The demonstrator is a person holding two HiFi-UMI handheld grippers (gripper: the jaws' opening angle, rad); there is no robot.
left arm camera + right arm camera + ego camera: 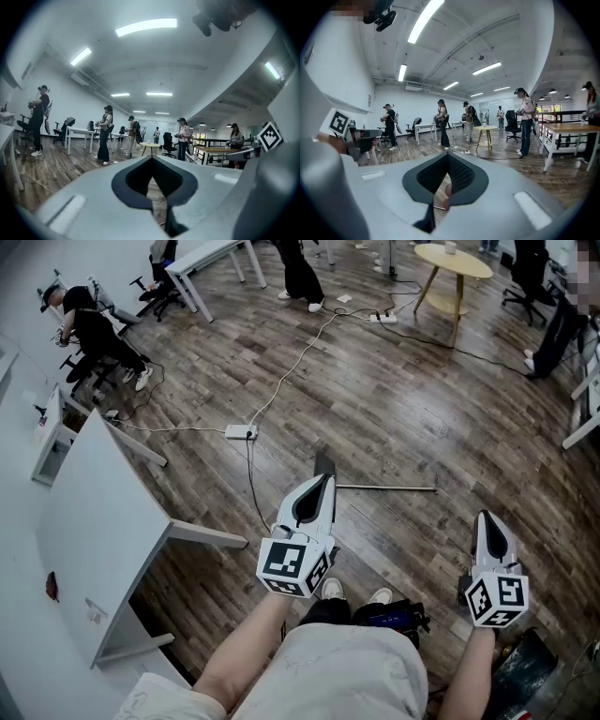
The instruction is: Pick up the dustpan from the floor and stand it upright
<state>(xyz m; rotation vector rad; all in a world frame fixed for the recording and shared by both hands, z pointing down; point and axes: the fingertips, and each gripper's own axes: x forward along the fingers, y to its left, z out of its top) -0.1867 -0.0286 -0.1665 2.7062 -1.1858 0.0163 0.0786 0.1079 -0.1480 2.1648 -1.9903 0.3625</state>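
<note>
Looks along the right gripper (448,154), jaws closed together on nothing. Far ahead, round table (486,128) on wooden floor (506,161); standing person (526,117) just right of it.

There are two hand-held grippers: the left hand-held gripper (324,480) and the right hand-held gripper (485,516). One dustpan (384,488) lies on the floor (394,409). Two power strips (241,432) (382,318) lie there too. One round table (453,261) stands far off. Two white shoes (332,589) (380,596) show below. Three other people show clearly in the head view: one seated (89,324) and two standing (300,273) (558,329).
</note>
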